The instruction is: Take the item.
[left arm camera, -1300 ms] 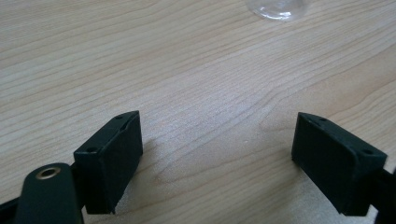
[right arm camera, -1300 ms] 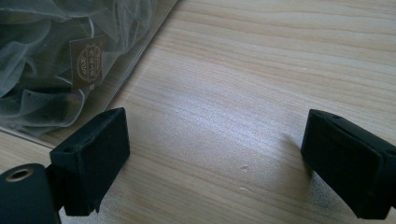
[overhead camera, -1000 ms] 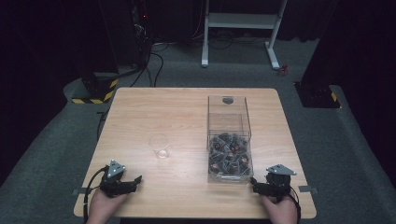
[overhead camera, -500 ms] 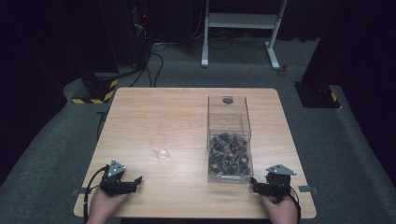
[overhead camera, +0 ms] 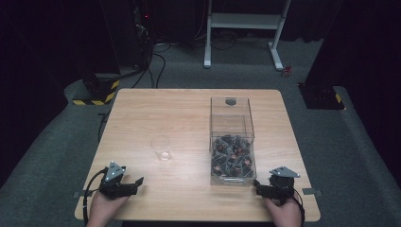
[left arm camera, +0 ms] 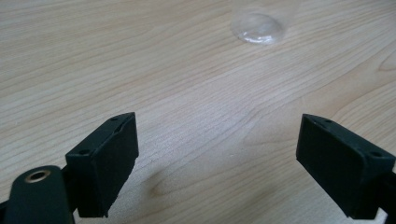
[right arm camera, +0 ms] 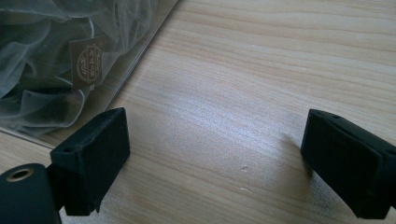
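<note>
High view first: I've got both tools parked on the near edge of the desk (overhead camera: 189,109), nothing in hand yet. My left tool (overhead camera: 124,185) sits with its jaws spread wide and empty; in the left gripper view the base of the clear cup (left arm camera: 258,29) shows ahead of it and a little to its right, apart from the jaws, with bare wood between. My right tool (overhead camera: 265,188) is spread wide and empty too, and the clear box (overhead camera: 231,142) stands just ahead of it, its near corner almost at the jaws. Right gripper view puts the mesh sachets (right arm camera: 60,60) behind the box wall, up and to the left of the jaws; one shows a printed tag. I'd call this the starting pose, reach not begun. Next, I reckon, the right tool must lift over the box rim and come down on one sachet, while the left moves forward to steady the cup.
</note>
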